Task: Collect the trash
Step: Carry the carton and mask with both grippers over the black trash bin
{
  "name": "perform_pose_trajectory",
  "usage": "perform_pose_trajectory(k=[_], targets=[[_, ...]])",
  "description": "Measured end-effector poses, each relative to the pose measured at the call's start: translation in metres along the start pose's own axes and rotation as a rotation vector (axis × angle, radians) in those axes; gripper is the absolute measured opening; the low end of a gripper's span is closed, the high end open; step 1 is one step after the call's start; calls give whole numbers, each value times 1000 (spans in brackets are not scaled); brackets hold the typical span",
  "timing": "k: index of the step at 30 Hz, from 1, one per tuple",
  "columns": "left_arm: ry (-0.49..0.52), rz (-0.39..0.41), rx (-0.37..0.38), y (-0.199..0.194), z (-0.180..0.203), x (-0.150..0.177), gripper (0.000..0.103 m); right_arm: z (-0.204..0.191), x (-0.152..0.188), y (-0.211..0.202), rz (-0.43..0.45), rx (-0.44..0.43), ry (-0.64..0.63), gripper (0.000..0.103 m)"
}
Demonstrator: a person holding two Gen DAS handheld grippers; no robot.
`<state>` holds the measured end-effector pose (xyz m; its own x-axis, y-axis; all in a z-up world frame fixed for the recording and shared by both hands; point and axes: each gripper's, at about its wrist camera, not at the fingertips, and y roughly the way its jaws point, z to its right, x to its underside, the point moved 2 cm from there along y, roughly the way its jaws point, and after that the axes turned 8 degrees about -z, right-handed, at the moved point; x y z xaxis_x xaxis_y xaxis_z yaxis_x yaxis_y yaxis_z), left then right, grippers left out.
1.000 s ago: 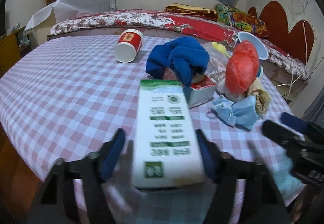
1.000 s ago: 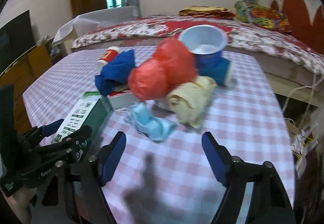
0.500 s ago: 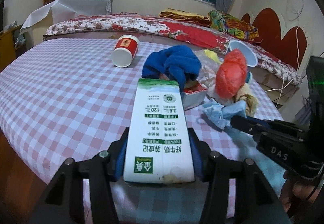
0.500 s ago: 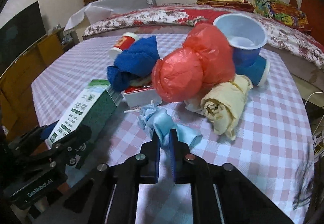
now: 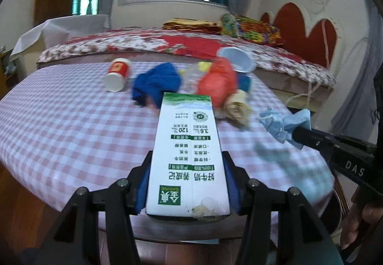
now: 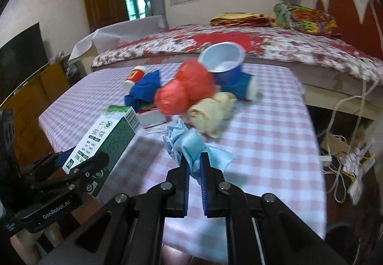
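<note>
My left gripper (image 5: 187, 169) is shut on a green and white milk carton (image 5: 188, 155) and holds it above the near edge of the checked table (image 5: 71, 126). The carton also shows in the right wrist view (image 6: 105, 140). My right gripper (image 6: 194, 164) is shut on a crumpled light blue face mask (image 6: 189, 143), lifted off the table; the mask shows at the right of the left wrist view (image 5: 282, 123). More trash lies further back: a red plastic bag (image 6: 186, 90), a yellow paper wad (image 6: 210, 109), a blue cloth (image 5: 155, 85).
A red paper cup (image 5: 117, 74) lies on its side at the back left. A blue cup with white inside (image 6: 225, 61) is tipped behind the red bag. A small red and white box (image 6: 153, 116) lies under the cloth. A bed (image 6: 263, 44) stands behind the table.
My left gripper closed on the milk carton and raised it. My right gripper closed on the blue face mask and lifted it off the table, pulling back toward the near edge.
</note>
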<state>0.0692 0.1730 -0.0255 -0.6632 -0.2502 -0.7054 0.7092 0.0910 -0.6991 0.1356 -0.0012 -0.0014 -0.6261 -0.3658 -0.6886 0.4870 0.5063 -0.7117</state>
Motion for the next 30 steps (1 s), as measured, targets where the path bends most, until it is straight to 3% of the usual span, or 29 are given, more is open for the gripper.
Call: perform_pose_trajectory(k=[12,23,25,30], targets=[[171,-23,166,6,91,3,55,80,40,-62,40,145,144,9],[365,-69,339,5,190,30,55,177,113,-118,9,352,294,9],[402,-85,369,6,208,37,55,206,139,-132,-15,405,347,9],[480,-126,423,11,250,55,55,241,173,-147,-41,459,427,9]])
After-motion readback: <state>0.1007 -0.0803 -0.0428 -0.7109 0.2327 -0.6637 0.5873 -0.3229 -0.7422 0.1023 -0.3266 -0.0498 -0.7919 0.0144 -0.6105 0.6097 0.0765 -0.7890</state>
